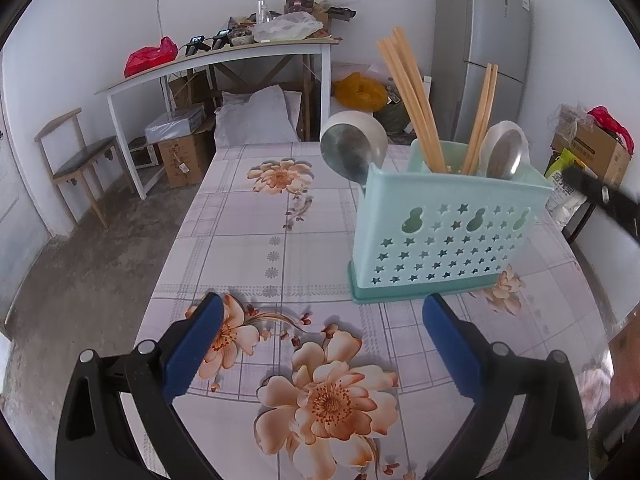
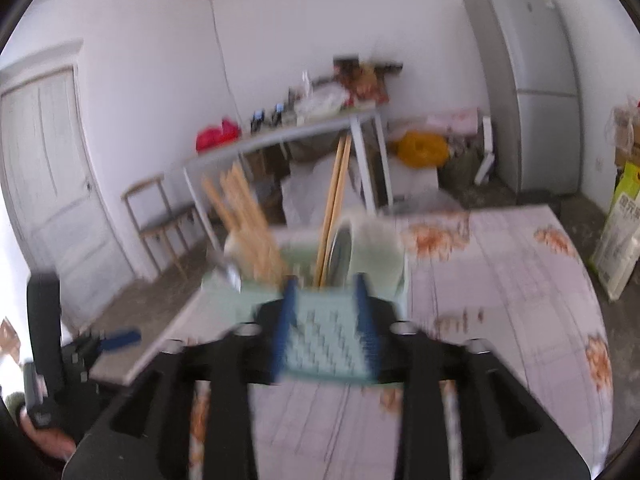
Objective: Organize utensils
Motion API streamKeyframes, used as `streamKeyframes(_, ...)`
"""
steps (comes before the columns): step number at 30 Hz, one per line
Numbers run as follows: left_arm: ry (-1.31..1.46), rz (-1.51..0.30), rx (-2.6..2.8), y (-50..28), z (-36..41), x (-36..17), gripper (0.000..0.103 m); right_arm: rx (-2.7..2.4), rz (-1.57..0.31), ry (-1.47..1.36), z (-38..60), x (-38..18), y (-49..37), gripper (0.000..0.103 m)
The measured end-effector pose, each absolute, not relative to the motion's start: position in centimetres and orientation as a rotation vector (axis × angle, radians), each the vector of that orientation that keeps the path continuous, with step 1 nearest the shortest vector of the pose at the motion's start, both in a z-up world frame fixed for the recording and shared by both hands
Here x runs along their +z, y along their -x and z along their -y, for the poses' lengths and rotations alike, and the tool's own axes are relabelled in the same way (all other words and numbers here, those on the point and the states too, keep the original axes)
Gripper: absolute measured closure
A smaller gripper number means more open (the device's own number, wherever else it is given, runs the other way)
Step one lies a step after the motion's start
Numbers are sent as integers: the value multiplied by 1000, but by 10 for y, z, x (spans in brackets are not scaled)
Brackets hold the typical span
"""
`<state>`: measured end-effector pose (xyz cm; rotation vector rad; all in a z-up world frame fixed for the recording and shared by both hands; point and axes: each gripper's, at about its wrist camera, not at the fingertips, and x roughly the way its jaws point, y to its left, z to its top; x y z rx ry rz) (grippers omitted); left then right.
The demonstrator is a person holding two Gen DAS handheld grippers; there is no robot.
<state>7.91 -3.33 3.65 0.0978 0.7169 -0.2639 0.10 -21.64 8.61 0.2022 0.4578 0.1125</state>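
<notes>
A pale teal utensil holder (image 1: 448, 232) with star-shaped holes stands upright on the flowered tablecloth (image 1: 280, 220). Wooden chopsticks (image 1: 408, 96) and two metal spoons (image 1: 352, 148) stick up out of it. My left gripper (image 1: 326, 320) hovers low over the cloth just in front of the holder, open, with nothing between its blue fingers (image 1: 200, 344). The right wrist view is blurred. There my right gripper (image 2: 326, 312) is open with nothing between its fingers, and the holder (image 2: 332, 348) and chopsticks (image 2: 248, 216) show just beyond its tips. A black part of it shows at the right edge of the left wrist view.
Behind the table stand a white side table (image 1: 224, 60) piled with clutter, a wooden chair (image 1: 76, 156), cardboard boxes (image 1: 184, 156) and a grey fridge (image 1: 488, 48). A blue finger of the left tool (image 2: 120, 338) shows at the left of the right wrist view.
</notes>
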Motion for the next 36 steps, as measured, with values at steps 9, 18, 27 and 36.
streamKeyframes(9,-128,-689,-171,-72,32,40,6,-15,-701,-10,171,56,20,19)
streamKeyframes(18,-170,-684,-58,-71,32,43,6,-173,-746,-32,186,59,17,13)
streamKeyframes(27,-127,-691,-6,-76,18,44,6,-231,-755,-69,198,58,16,12)
streamKeyframes(36,-118,-704,5,-85,12,41,6,-262,-752,-62,203,61,15,12)
